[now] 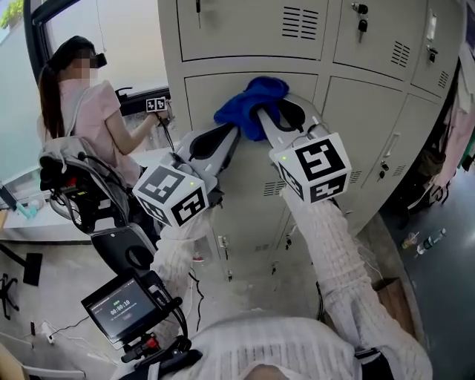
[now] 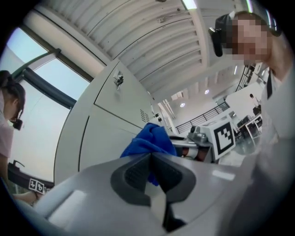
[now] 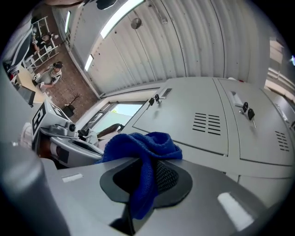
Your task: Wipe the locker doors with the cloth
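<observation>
A blue cloth (image 1: 252, 100) is pressed against a grey locker door (image 1: 204, 93) in the middle row. My right gripper (image 1: 261, 115) is shut on the cloth (image 3: 138, 145), which drapes down between its dark pads (image 3: 168, 177). My left gripper (image 1: 236, 132) meets the cloth's lower left edge. In the left gripper view its jaws are closed, with a strip of the cloth (image 2: 150, 140) caught between them. The right gripper's marker cube (image 2: 223, 136) shows just beyond. Both grippers point up at the door (image 3: 193, 133).
A person in a pink top (image 1: 89, 111) stands at the left beside the lockers, holding a marker cube (image 1: 156, 104). A black wheeled frame (image 1: 82, 185) and a small screen (image 1: 122, 306) are at the lower left. Keys hang in upper locks (image 1: 361, 22). Bottles (image 1: 430, 241) lie on the floor at the right.
</observation>
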Available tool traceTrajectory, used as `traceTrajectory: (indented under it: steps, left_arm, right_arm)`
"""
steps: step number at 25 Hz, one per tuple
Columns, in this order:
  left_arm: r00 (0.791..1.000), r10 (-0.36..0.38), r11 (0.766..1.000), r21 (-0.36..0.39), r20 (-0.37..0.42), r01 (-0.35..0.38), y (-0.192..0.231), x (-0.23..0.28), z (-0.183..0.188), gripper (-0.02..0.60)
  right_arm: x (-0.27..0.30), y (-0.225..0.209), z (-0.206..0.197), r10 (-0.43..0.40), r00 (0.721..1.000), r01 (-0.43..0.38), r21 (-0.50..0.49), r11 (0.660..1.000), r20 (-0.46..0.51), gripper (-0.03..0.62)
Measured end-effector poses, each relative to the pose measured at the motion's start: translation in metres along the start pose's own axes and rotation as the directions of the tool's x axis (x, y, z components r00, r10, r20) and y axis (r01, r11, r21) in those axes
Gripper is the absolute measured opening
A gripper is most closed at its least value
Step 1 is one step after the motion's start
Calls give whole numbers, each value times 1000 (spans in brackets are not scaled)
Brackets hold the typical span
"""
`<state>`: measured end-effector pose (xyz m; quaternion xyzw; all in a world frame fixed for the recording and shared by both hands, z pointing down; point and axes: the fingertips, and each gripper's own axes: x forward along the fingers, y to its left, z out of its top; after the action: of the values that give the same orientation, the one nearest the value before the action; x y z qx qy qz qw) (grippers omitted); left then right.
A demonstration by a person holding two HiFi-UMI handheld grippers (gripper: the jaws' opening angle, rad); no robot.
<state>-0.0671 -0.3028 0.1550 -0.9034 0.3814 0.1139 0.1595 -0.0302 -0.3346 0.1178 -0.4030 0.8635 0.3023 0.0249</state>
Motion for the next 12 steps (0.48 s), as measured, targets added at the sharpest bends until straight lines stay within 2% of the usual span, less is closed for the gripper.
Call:
traceTrajectory:
  steps: [6,12]
  left_arm:
    - [997,50,999,15,59,-50,25,-3,27,6]
    - [996,70,997,9,54,-71,34,-8,22,6]
  right_arm:
    - [17,-14,14,-17,1000,17,-44,999,-2,58]
    - [23,-16,8,-63,998,62,-40,997,-9,58]
